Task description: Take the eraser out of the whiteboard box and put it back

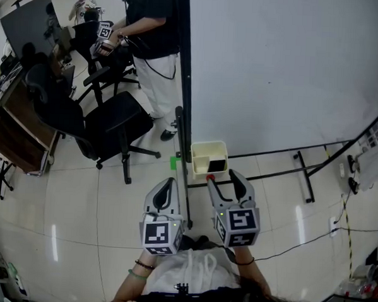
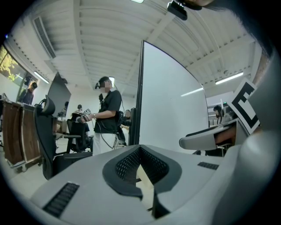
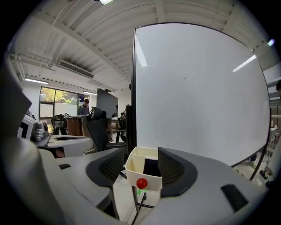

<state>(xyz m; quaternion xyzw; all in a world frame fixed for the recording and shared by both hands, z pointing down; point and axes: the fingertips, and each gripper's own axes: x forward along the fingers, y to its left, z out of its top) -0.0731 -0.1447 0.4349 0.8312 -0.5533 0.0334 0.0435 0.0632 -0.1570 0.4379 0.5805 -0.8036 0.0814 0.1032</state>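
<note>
A cream whiteboard box (image 1: pixel 207 147) hangs on the board's stand post, with the black eraser (image 1: pixel 217 164) standing in its right compartment. My right gripper (image 1: pixel 222 176) is open just short of the box, jaws pointing at it. In the right gripper view the box (image 3: pixel 134 168) and eraser (image 3: pixel 151 167) show beyond the right gripper (image 3: pixel 141 163), above a red knob (image 3: pixel 141 183). My left gripper (image 1: pixel 169 183) is shut and empty, left of the post. In the left gripper view the left gripper (image 2: pixel 140 151) has its pads meeting at the far end.
The large whiteboard (image 1: pixel 288 70) fills the upper right, its stand legs (image 1: pixel 304 175) spread on the tiled floor. A black office chair (image 1: pixel 111 124) and a standing person (image 1: pixel 154 38) holding grippers are at the left. A wooden desk (image 1: pixel 19 132) is far left. Cables (image 1: pixel 311 239) run at the right.
</note>
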